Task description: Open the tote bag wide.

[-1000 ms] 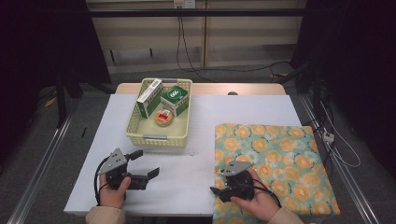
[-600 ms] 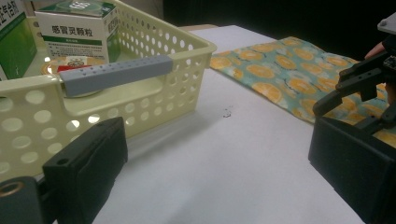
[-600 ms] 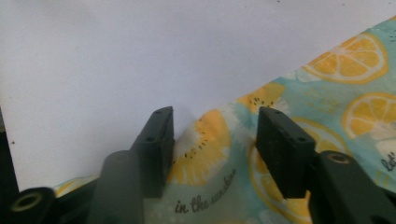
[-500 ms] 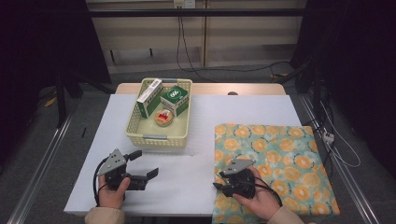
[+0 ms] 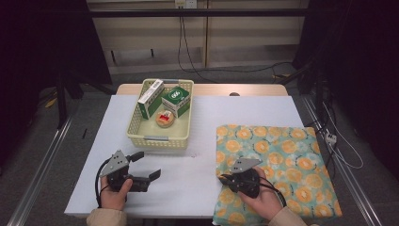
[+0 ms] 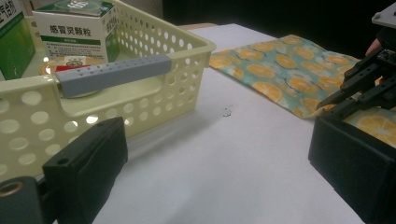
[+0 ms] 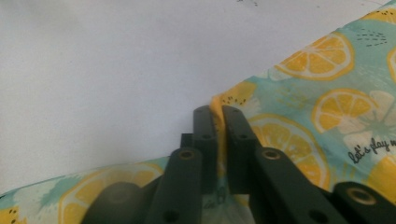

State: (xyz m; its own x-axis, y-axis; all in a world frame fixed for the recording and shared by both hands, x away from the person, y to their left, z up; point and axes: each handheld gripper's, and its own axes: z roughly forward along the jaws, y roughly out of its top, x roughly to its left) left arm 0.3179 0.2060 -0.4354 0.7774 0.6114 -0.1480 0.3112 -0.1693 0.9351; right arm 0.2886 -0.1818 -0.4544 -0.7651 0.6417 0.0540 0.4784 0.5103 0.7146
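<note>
Pinching the lemon-print cloth (image 7: 299, 140) at its near left edge on the table (image 5: 202, 155), our right tongs (image 7: 218, 116) have just closed on it, ready to lift, while our left tongs (image 5: 148, 165) wait apart.

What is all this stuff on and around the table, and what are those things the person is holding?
Table: one, white top, centre of the high view.
Basket: one, pale yellow with a grey handle, far left part of the table.
Boxes: two, green and white, standing in the basket.
Round tin: one, tan with a red mark, on the basket floor.
Cloth: one, teal with orange slices, spread on the right side of the table.
Cables: several, dark, on the floor behind the table.
Left tool: one, black, jaws open, above bare table near the basket.
Right tool: one, black, jaws just closed, pinching the cloth's near left edge.
Hands: two, at the near edge.
</note>
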